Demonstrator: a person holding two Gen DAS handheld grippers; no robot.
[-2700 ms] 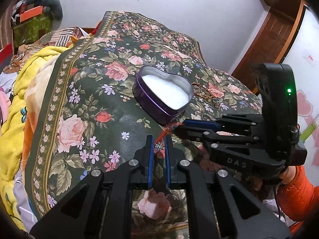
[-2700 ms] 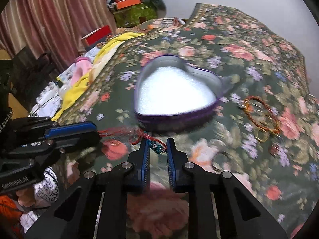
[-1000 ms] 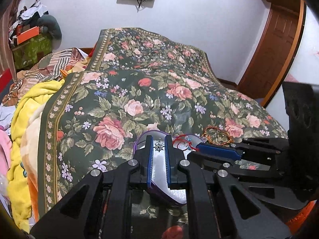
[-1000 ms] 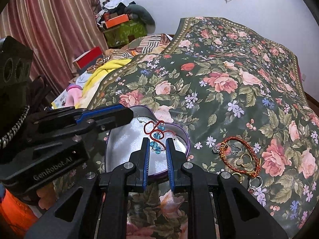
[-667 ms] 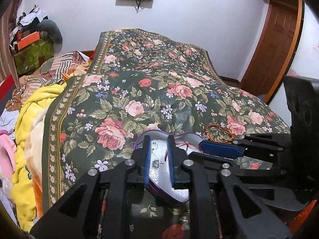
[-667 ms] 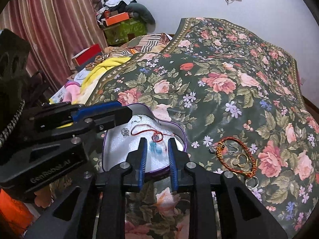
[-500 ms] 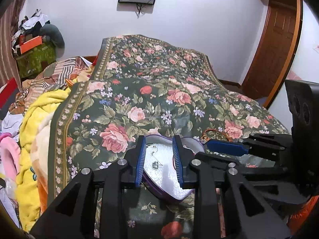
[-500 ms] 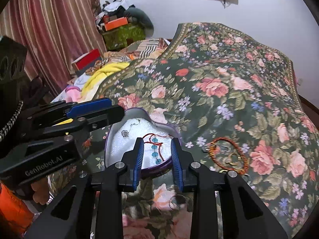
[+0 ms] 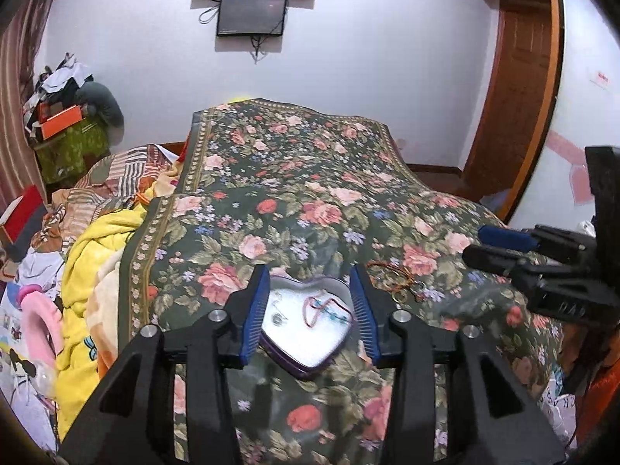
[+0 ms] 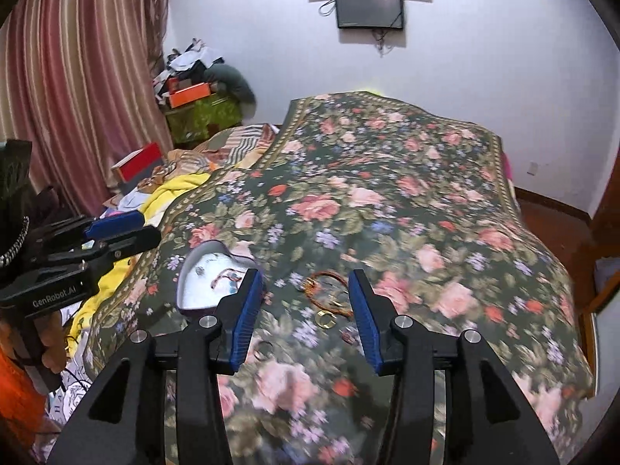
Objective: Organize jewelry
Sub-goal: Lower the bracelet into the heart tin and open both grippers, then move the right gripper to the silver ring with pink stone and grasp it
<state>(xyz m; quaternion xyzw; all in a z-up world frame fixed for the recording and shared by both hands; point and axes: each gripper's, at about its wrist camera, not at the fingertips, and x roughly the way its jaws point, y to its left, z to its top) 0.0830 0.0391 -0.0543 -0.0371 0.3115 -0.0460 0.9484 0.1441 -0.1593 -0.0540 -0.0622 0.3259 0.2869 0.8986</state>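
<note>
A purple heart-shaped tin [image 9: 306, 352] with a white lining lies on the floral bedspread [image 9: 310, 209]. Inside it lie a red cord bracelet with blue beads [image 9: 323, 306] and a small silver charm [image 9: 276, 318]. My left gripper [image 9: 310, 310] is open and empty, raised above the tin. My right gripper [image 10: 304, 310] is open and empty, raised above the bed to the tin's [image 10: 209, 283] right. An orange beaded bracelet [image 10: 327, 290] and a gold ring [image 10: 325, 318] lie loose on the bedspread between its fingers.
A yellow blanket [image 9: 93, 255] and clothes pile lie at the bed's left side. A pink hoop [image 9: 38, 321] lies lower left. Curtains [image 10: 77, 77] hang on the left wall, a wooden door [image 9: 515, 97] stands right, and a wall screen [image 9: 252, 13] hangs above the bed.
Both grippers opened and let the red bracelet and charm drop into the tin. Both then rose and drew back from the bed, jaws widening.
</note>
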